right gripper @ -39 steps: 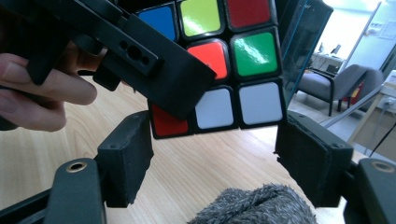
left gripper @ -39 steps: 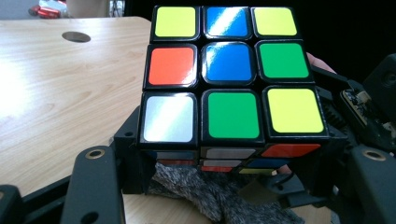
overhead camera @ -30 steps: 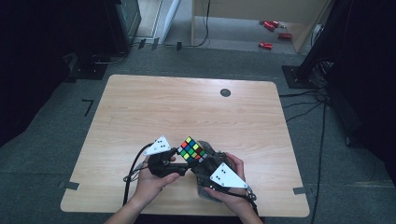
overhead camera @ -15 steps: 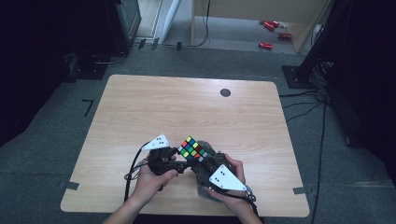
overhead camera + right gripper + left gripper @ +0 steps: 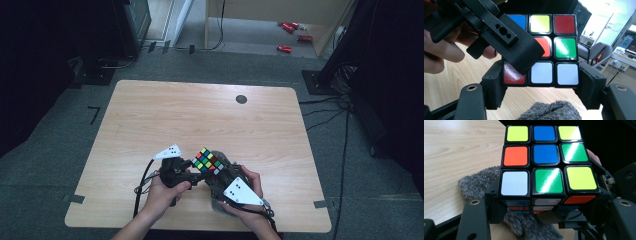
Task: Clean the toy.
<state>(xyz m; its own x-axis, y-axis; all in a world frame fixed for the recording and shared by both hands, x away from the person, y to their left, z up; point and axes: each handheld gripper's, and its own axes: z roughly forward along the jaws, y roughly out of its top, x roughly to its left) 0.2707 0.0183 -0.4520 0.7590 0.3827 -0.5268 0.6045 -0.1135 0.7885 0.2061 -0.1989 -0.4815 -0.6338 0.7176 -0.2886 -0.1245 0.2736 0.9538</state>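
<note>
A scrambled Rubik's cube is held just above the wooden table near its front edge, between both grippers. My left gripper comes in from the left and is shut on the cube; its jaws press the cube's lower layer from both sides. My right gripper comes in from the right and is shut on the cube, its pads on the row nearest the camera. One jaw of the left gripper crosses the cube's face in the right gripper view. A grey fuzzy cloth lies under the cube.
A small black round mark sits on the far part of the table. Bare wood stretches away beyond the hands. Red objects lie on the floor past the table, and dark equipment stands at both sides.
</note>
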